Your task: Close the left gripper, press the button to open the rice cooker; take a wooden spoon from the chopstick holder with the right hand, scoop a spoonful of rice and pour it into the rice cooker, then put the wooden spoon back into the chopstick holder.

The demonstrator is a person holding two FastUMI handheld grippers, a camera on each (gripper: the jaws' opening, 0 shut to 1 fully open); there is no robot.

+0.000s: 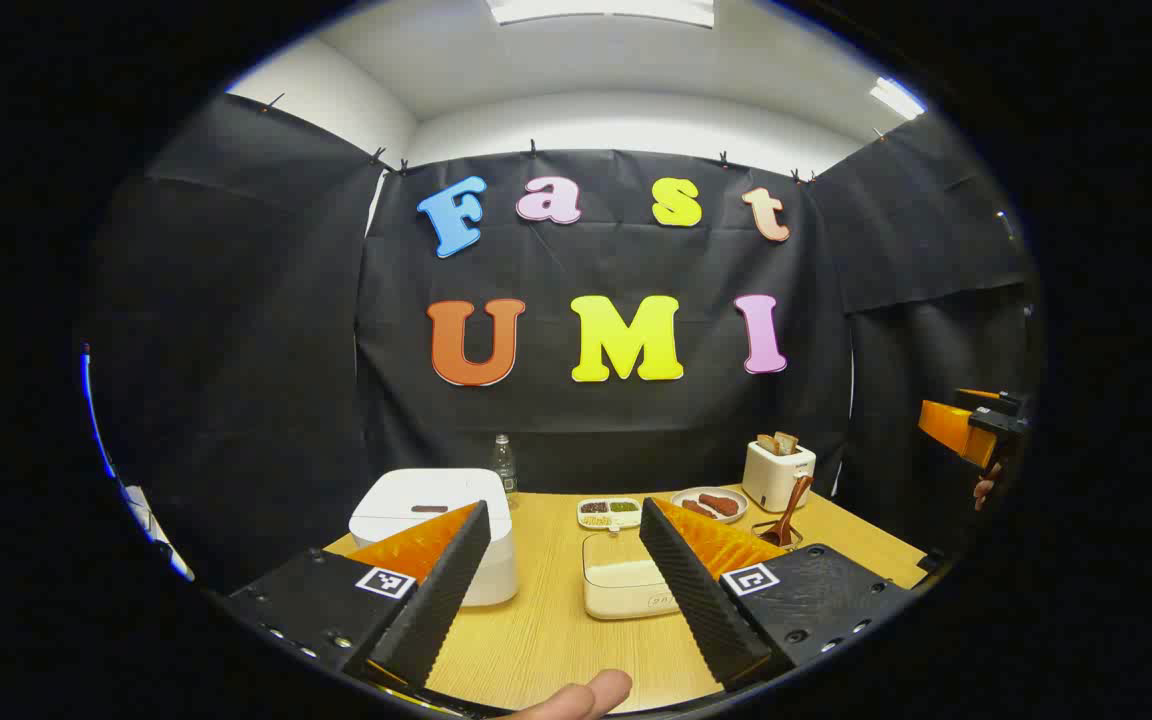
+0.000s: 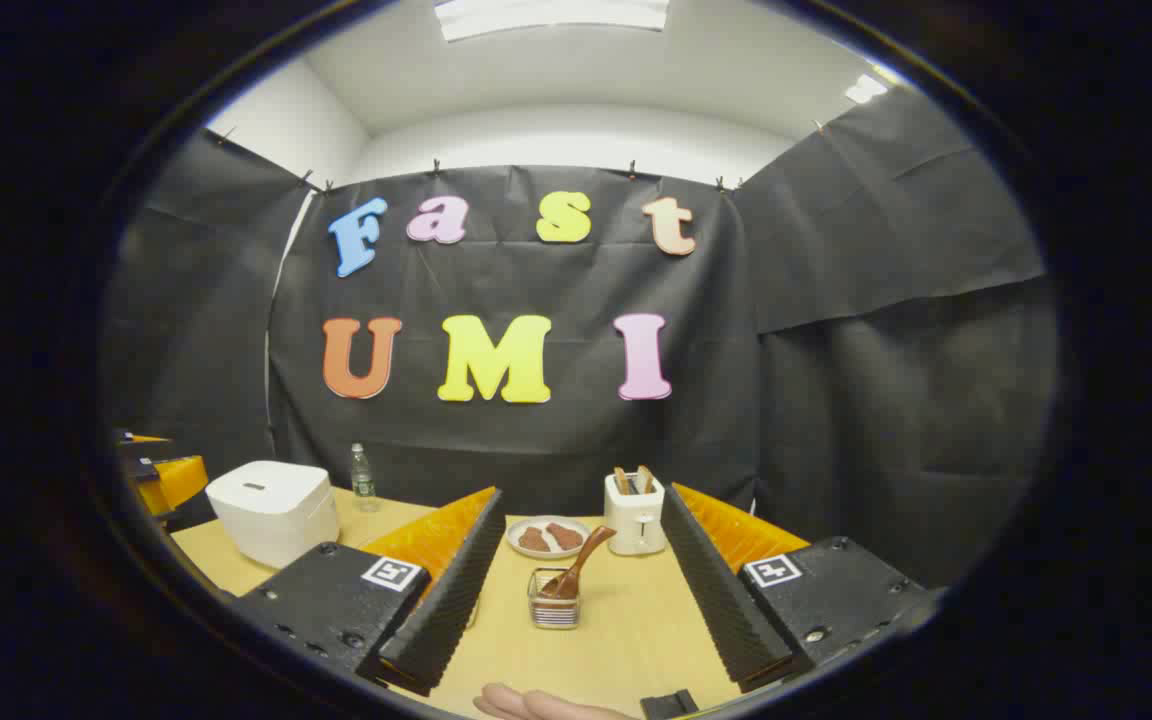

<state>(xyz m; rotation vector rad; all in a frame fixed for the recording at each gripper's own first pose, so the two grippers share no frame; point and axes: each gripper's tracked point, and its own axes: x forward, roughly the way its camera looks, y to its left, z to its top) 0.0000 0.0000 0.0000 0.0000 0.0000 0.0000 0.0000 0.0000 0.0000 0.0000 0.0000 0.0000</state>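
While both grippers hover over the table (image 1: 546, 640), the left gripper (image 1: 566, 620) and right gripper (image 2: 576, 625) gape wide, holding nothing. Rice cooker (image 1: 436, 520) lid's down, wooden spoon (image 2: 576, 572) leans in the chopstick holder (image 2: 554, 605).

The white rice cooker (image 1: 436, 535) sits lid-down at the lower left of the left gripper view. At lower centre of the right gripper view, a wooden spoon (image 2: 576, 568) leans in the clear chopstick holder (image 2: 553, 605).
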